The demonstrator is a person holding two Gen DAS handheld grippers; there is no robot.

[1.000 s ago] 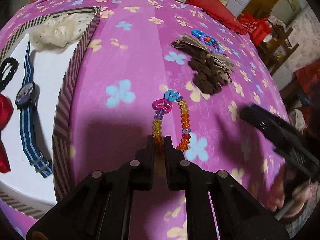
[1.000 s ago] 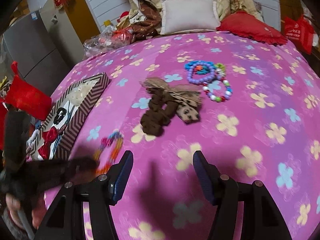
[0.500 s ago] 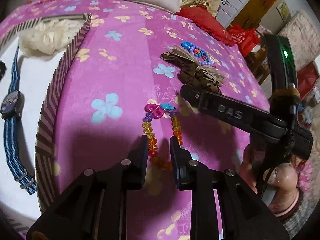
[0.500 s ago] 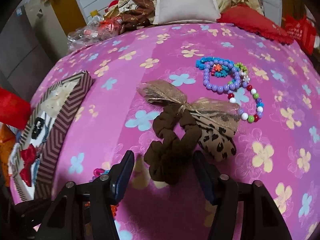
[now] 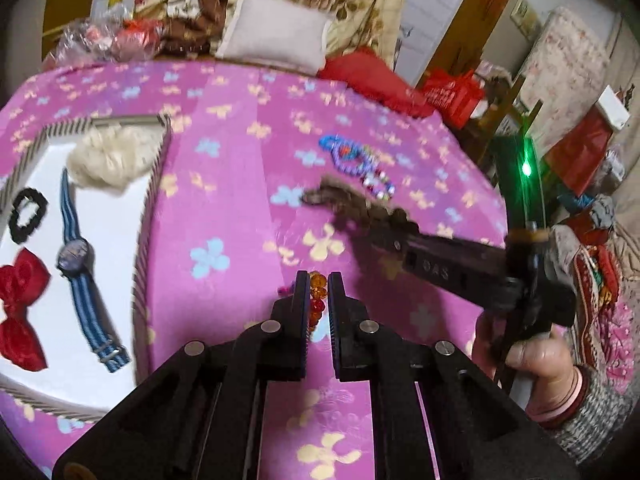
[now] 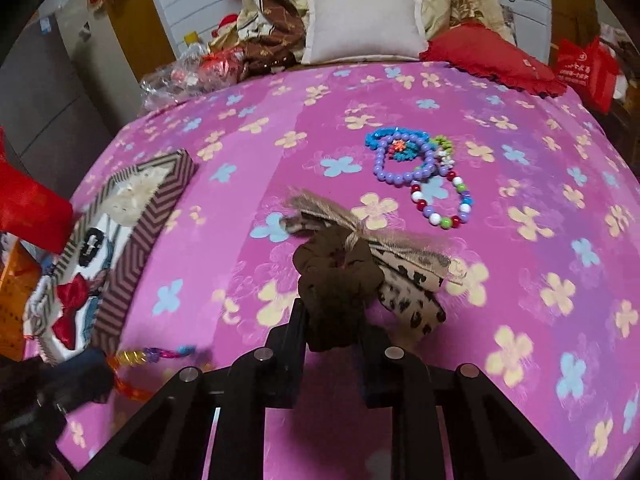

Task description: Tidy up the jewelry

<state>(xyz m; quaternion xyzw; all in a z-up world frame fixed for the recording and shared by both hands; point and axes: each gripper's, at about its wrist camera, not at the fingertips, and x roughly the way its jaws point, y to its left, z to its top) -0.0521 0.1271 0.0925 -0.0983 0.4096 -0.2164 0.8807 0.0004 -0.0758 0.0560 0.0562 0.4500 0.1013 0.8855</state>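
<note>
Left hand-held gripper (image 5: 318,280) around beaded bracelet (image 5: 316,294)

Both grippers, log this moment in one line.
left gripper: shut on bead bracelet | right gripper: closing on brown scrunchie | box: untouched

Both wrist views overlook the same bedspread (image 5: 240,216), closely.

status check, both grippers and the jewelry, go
Left gripper shut on orange bead bracelet. Right gripper closing around brown scrunchie. Striped box left, path open.
</note>
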